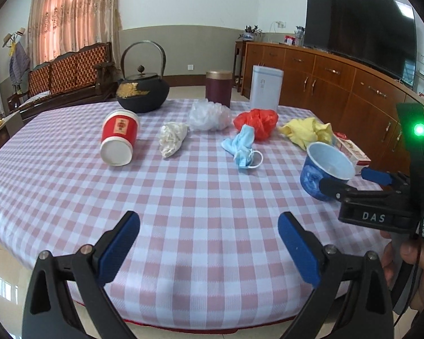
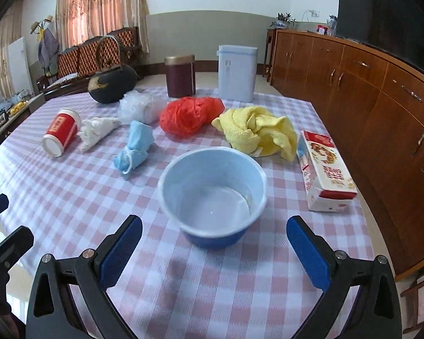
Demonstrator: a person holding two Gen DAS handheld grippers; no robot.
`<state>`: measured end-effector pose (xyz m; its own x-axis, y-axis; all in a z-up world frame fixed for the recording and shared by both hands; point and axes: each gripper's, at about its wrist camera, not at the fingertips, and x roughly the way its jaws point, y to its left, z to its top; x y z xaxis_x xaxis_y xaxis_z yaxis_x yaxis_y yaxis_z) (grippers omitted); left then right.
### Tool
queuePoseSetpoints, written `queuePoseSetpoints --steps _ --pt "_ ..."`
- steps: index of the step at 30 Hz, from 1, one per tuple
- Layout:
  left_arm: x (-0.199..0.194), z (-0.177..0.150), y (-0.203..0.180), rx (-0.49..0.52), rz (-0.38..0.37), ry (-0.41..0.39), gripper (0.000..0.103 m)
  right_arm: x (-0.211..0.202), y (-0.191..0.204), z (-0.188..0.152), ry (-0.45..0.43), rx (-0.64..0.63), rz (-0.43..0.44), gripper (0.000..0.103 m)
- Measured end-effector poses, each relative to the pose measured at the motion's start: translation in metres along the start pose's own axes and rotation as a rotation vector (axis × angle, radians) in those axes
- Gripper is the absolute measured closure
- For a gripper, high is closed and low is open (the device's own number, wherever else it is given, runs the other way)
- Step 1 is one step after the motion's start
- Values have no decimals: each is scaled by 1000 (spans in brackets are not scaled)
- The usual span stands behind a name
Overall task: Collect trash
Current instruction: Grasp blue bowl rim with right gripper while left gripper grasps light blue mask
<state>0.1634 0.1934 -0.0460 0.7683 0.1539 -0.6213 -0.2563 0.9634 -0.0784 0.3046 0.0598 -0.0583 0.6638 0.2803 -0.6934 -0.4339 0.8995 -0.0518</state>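
On the checked tablecloth (image 2: 70, 197), the trash lies in a loose band across the far half; the blue bowl (image 2: 212, 195) stands upright nearest the right gripper (image 2: 214, 250), just beyond its fingertips at twelve o'clock. Both grippers hang spread wide with nothing between their pads; the left gripper (image 1: 209, 243) hovers over bare cloth near the table's edge.

Containers: the bowl is empty, white inside; the red paper cup (image 1: 118, 141) lies on its side at ten o'clock from the left gripper, its closed base facing the camera, so its contents cannot be told; the maroon canister (image 2: 181, 76) and the pale blue box (image 2: 237, 72) stand shut at the far edge, beside the black teapot (image 1: 142, 90) with its lid on.

Risks, as I judge them: the crumpled white paper (image 1: 172, 138), the clear plastic (image 1: 209, 115), the red plastic bag (image 2: 190, 114) and the blue mask (image 2: 137, 147) are light and springy; a shallow pinch may let them slip out, or the mask's loop may snag and drag a neighbour; the yellow cloth (image 2: 257, 135) touches the carton (image 2: 323, 169) and lies near the bowl's far rim, so tugging it may shift either; the cup may roll if nudged; a reach from the right may tip the bowl.
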Motion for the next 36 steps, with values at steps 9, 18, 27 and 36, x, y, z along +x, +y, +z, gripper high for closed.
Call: queuePoseSetpoints --steps 9,18,27,36 --pt "31 23 -14 -2 -20 36 4 21 -13 13 10 11 21 28" --pt "88 58 -35 -8 -55 93 17 6 -35 43 -87 -12 -4 28" --pt "127 70 -47 13 -45 169 45 22 -57 52 -65 8 -38 28" --pt "98 65 -48 47 -41 110 78 16 -65 45 -53 38 -46 28"
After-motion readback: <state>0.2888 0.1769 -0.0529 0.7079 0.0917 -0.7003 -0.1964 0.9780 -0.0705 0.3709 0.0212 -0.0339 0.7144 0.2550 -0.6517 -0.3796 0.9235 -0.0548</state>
